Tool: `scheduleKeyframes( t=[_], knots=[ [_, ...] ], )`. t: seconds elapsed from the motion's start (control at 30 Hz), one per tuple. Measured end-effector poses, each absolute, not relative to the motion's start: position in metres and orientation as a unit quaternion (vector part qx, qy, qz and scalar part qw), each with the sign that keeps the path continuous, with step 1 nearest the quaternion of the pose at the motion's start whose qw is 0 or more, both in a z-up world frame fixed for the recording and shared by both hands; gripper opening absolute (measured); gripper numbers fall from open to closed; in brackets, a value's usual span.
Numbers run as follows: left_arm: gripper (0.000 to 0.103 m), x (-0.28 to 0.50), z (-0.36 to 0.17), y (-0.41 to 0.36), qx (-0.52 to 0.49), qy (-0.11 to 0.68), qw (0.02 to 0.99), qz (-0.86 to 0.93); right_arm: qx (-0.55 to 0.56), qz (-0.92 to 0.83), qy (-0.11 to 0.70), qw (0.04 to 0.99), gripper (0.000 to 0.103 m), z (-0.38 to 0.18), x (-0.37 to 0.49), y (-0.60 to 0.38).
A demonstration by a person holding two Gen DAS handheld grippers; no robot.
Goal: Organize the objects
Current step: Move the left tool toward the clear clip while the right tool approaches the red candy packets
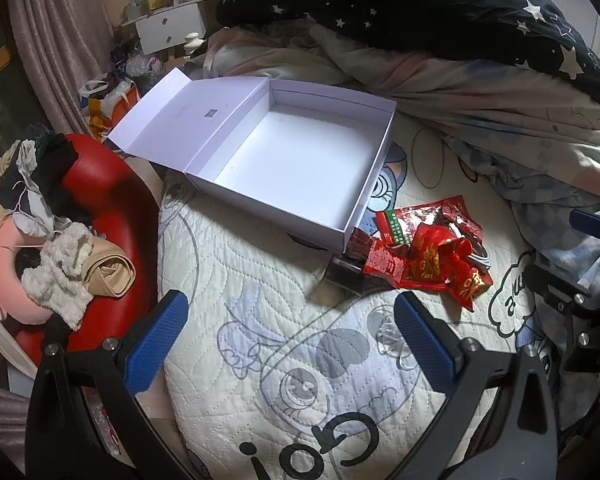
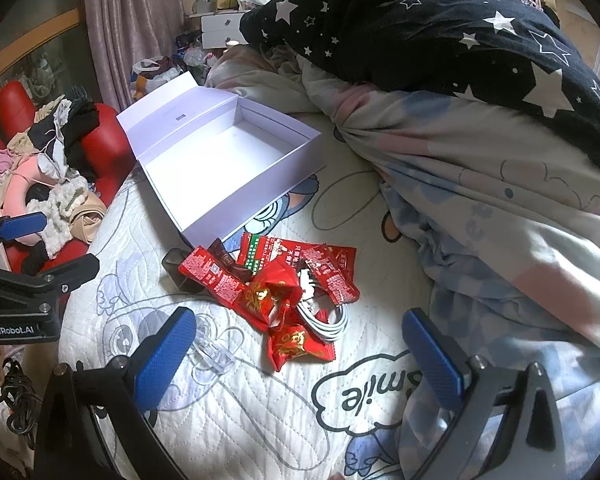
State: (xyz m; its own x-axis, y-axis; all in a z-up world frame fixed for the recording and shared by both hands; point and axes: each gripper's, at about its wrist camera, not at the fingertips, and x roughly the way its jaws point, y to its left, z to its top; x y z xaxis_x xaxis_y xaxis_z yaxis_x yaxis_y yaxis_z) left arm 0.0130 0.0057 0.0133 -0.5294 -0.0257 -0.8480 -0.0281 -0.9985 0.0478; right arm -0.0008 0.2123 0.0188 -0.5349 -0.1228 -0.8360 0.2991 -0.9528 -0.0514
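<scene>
Messy bedroom, quilted cartoon bedspread as work surface, rumpled duvet far right. White box sits far-centre on the bed, lid flipped back to the left, inside bare, probably staged as the bin for the loose stuff. Red snack wrappers piled just near the box's near corner, crinkled foil, touching a coiled white cable and a dark smoky plastic case. Clear plastic clip lies near the right gripper. Right gripper hovers over the pile, fingers spread wide, nothing held. Left gripper likewise agape and empty, nearer the left edge.
</scene>
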Motion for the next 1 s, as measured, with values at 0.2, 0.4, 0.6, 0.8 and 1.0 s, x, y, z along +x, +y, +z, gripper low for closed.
scheduleKeyframes(
  t=[0.2, 0.4, 0.6, 0.8, 1.0],
  knots=[
    [0.103, 0.0142, 0.0150, 0.0059, -0.484, 0.028, 0.001, 0.875, 0.465, -0.872, 0.094, 0.121, 0.103, 0.0207, -0.0003, 0.2131],
    [0.103, 0.0164, 0.0170, 0.0059, -0.483, 0.029, 0.001, 0.875, 0.464, -0.872, 0.093, 0.122, 0.103, 0.0220, 0.0002, 0.2135],
    [0.103, 0.0184, 0.0179, 0.0080, -0.483, 0.034, 0.004, 0.875, 0.464, -0.872, 0.094, 0.123, 0.103, 0.0228, 0.0006, 0.2135],
    [0.103, 0.0191, 0.0173, 0.0094, -0.485, 0.033, 0.008, 0.874, 0.463, -0.873, 0.094, 0.123, 0.103, 0.0222, 0.0010, 0.2136],
    [0.103, 0.0191, 0.0131, 0.0101, -0.489, 0.031, 0.011, 0.872, 0.465, -0.872, 0.094, 0.121, 0.103, 0.0231, 0.0020, 0.2144]
  ],
)
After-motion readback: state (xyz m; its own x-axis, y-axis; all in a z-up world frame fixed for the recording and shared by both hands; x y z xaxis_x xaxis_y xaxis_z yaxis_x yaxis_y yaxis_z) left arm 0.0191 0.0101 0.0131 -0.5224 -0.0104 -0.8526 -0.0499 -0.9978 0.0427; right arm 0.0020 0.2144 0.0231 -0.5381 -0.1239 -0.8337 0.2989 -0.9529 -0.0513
